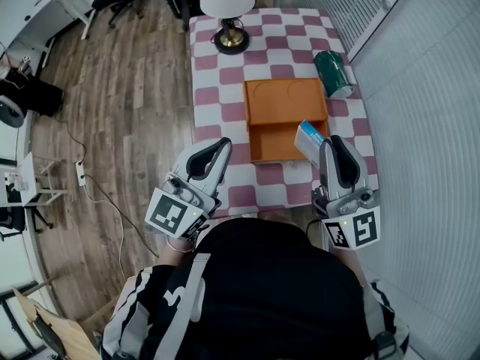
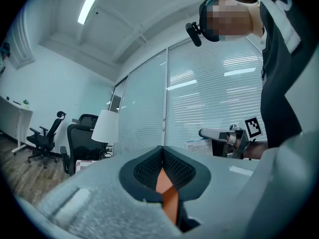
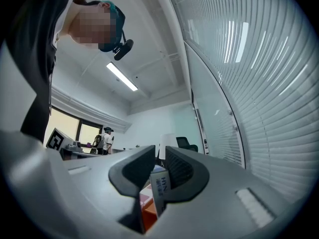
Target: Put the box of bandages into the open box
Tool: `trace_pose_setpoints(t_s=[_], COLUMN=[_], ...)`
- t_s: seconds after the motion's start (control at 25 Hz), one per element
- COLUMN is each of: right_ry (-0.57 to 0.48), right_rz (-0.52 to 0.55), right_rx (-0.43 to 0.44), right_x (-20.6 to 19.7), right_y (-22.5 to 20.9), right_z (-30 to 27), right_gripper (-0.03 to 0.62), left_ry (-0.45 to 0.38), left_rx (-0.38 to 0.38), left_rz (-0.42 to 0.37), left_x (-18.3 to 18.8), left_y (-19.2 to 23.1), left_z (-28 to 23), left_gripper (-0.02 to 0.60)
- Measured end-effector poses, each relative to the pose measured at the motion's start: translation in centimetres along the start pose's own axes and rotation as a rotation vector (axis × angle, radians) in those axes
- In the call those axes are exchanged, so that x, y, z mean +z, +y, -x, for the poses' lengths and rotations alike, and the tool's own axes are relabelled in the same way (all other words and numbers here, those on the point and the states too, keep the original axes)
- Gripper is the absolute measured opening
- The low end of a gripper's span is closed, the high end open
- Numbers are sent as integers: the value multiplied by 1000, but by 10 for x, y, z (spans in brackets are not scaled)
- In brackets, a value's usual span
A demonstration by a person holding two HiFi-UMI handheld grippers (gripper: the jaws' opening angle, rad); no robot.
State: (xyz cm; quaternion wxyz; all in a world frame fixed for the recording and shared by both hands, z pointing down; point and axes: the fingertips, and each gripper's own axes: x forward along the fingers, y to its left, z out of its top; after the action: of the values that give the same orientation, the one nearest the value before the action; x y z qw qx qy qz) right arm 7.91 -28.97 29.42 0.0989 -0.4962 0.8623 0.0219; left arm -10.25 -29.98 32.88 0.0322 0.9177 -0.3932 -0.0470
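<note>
The left gripper (image 1: 222, 148), its jaws pressed together on nothing, hovers at the near-left of a table with a pink-and-white checked cloth (image 1: 214, 88). A white-shaded brass lamp (image 1: 229, 22) stands at the far edge. An open orange cardboard box (image 1: 285, 103) lies mid-table. The right gripper (image 1: 331, 145) clamps the pale blue-and-white box of bandages (image 1: 308, 139) at its right rim, with a dark green canister (image 1: 332, 73) farther back.

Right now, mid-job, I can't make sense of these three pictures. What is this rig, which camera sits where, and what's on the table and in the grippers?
There is no robot arm here: a person holds a two-jaw gripper in each hand. The head view looks down from the person's head. The other two views ride on the grippers and look along their jaws. On the checked table are a lamp, an orange open box and a green can lying on its side. The left gripper is shut and empty. The right gripper is shut on the box of bandages, at the open box's right edge in the head view.
</note>
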Motion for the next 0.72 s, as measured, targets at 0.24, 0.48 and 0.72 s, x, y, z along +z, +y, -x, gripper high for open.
trace_pose_setpoints(t_s=[0.24,0.48,0.72], right_ry=[13,54,110], right_rz=[1,-11,-16], right_rx=[37,142,243], right_x=[-4,-22,-52], right_y=[-2,1,7], right_z=[-4,-12,-22], right_gripper=[63,63,63], left_ry=[-7,2,21], left_rx=[10,64,95], left_rz=[0,18,28], left_x=[0,-3,-14], left_y=[-5,-4,-5], left_z=[-3,3,4], left_gripper=[3,3,3])
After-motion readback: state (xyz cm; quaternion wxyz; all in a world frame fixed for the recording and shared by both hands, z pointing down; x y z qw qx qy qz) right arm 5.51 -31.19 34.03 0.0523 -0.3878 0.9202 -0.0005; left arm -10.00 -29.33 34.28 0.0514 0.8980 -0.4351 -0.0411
